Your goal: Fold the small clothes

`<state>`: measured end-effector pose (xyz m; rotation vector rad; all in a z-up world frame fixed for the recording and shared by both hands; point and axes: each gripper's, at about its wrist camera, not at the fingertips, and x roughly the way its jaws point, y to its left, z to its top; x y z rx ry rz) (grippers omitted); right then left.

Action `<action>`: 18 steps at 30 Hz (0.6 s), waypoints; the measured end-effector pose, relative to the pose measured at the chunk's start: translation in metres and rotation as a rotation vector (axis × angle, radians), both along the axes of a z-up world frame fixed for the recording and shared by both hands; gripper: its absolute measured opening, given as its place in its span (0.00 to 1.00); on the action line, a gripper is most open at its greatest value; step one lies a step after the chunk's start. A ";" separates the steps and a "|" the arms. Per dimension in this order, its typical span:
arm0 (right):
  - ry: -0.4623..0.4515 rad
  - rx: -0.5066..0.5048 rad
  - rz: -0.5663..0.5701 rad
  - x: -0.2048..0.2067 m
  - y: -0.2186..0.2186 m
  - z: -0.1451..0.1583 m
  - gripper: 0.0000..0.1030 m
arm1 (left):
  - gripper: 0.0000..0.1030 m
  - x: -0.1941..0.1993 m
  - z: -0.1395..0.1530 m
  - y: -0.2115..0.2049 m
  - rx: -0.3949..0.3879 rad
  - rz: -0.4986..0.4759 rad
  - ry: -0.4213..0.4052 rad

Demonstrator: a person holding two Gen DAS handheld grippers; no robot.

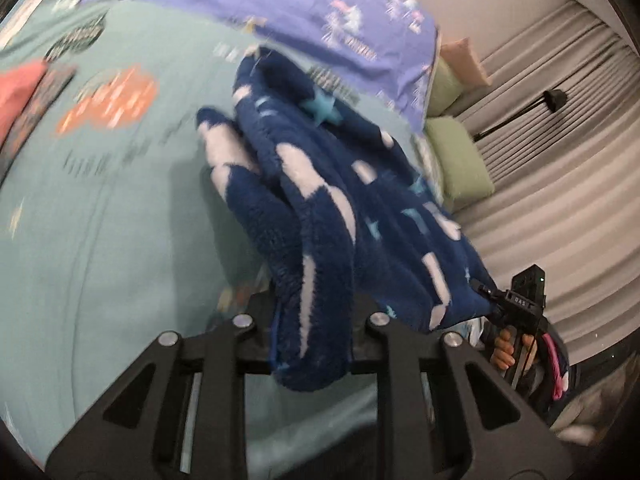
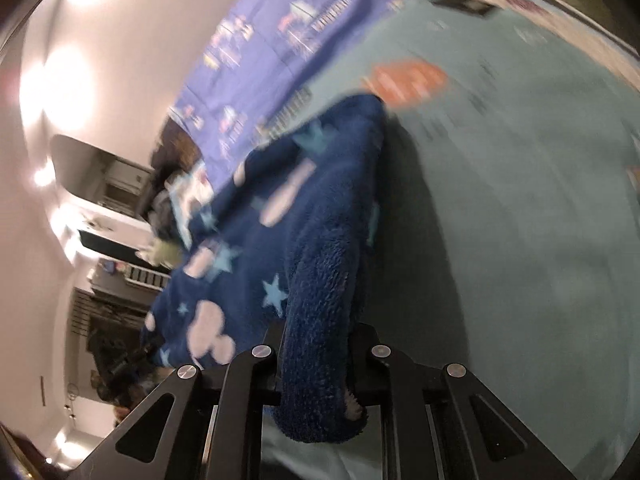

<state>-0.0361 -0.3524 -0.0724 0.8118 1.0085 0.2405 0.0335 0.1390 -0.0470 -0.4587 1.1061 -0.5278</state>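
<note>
A small navy fleece garment with white shapes and light-blue stars hangs in the air above a teal bed sheet. My left gripper is shut on one bunched edge of it. My right gripper is shut on another edge of the same garment. In the left wrist view the right gripper shows at the lower right, pinching the cloth's far corner, with a hand below it. The cloth sags between the two grippers. The fingertips are buried in fleece.
A purple printed quilt lies at the bed's far side. Green cushions and a pink one sit by striped curtains. A pink folded item lies at the left. Shelves and furniture show in the right wrist view.
</note>
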 end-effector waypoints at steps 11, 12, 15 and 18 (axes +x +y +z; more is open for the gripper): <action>-0.105 -0.369 -0.066 0.023 -0.020 0.038 0.67 | 0.75 0.014 0.032 0.033 0.131 0.127 -0.204; -0.125 -0.381 -0.058 0.037 -0.019 0.040 0.67 | 0.76 0.028 0.040 0.029 0.155 0.134 -0.264; -0.123 -0.349 0.015 0.098 -0.014 0.030 0.67 | 0.76 0.087 0.031 0.007 0.148 0.063 -0.244; -0.062 -0.343 0.042 0.147 -0.015 0.010 0.67 | 0.76 0.140 0.004 -0.024 0.215 0.030 -0.152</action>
